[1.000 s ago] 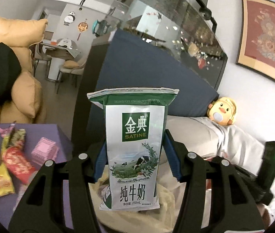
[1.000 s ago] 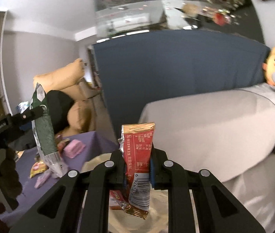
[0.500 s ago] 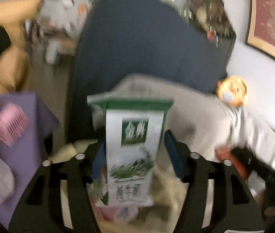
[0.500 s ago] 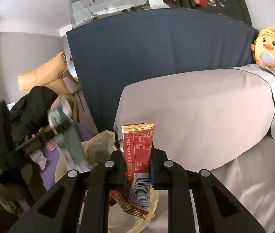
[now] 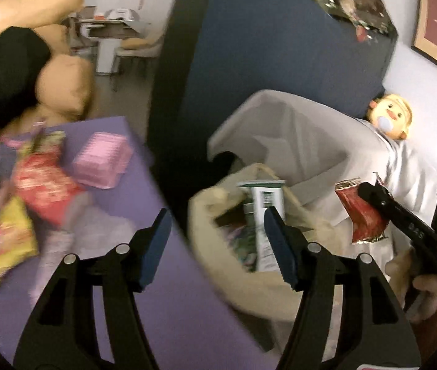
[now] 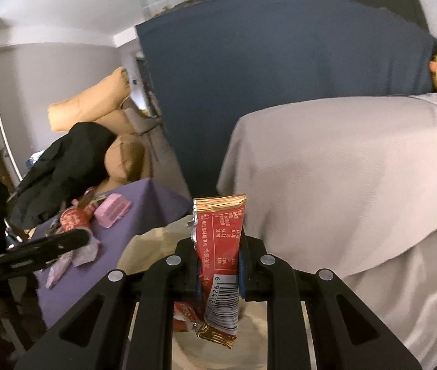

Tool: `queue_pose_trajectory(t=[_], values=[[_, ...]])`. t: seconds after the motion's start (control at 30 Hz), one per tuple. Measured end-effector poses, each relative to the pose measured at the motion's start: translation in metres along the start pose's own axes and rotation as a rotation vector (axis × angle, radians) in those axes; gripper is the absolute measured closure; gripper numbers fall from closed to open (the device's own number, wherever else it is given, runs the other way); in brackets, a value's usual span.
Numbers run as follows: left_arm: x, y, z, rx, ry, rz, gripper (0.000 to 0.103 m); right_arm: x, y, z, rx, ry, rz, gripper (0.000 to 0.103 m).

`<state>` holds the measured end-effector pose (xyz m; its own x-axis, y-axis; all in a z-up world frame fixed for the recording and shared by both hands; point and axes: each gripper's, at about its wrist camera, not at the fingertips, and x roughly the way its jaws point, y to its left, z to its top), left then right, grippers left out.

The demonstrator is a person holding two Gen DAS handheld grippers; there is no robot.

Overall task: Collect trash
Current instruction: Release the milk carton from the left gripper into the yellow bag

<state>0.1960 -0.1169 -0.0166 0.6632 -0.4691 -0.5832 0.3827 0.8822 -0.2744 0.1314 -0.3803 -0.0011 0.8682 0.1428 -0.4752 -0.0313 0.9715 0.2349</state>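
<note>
My left gripper (image 5: pixel 217 246) is open and empty, above the edge of the purple table (image 5: pixel 163 308) beside a beige trash bag (image 5: pixel 215 212). The green-and-white milk carton (image 5: pixel 263 212) stands inside the bag among other wrappers. My right gripper (image 6: pixel 219 273) is shut on a red snack wrapper (image 6: pixel 220 246), held over the bag (image 6: pixel 153 246); it also shows in the left wrist view (image 5: pixel 362 214). Several wrappers lie on the table: a red one (image 5: pixel 44 189), a yellow one (image 5: pixel 4 242) and a pink pack (image 5: pixel 102 163).
A grey-covered sofa (image 6: pixel 342 185) stands behind the bag with a yellow duck plush (image 5: pixel 391 120). A dark blue panel (image 5: pixel 249 61) rises behind it. Tan cushions (image 6: pixel 95 108) and black clothing (image 6: pixel 61 166) lie beyond the table.
My left gripper opened and let the milk carton drop into the bag, then swung left towards the table. My right gripper still holds the red wrapper over the bag.
</note>
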Motion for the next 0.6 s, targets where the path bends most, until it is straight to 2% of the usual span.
queue_pose_trajectory(t=[0.1,0.27,0.43,0.5,0.6], values=[[-0.021,0.029,-0.004,-0.045,0.008,0.056,0.044,0.015,0.012,-0.001,-0.01,0.022,0.025,0.086],[-0.044,0.074,-0.012,-0.137,0.0,0.105,0.044,0.041,0.027,-0.001,-0.03,0.06,0.028,0.086],[-0.06,0.109,-0.024,-0.159,0.001,0.198,0.044,0.061,0.036,-0.006,-0.054,0.111,0.02,0.085],[-0.066,0.122,-0.027,-0.174,0.002,0.21,0.044,0.067,0.038,-0.008,-0.063,0.131,0.016,0.081],[-0.074,0.14,-0.035,-0.204,-0.001,0.219,0.044,0.074,0.042,-0.01,-0.077,0.148,0.014,0.069]])
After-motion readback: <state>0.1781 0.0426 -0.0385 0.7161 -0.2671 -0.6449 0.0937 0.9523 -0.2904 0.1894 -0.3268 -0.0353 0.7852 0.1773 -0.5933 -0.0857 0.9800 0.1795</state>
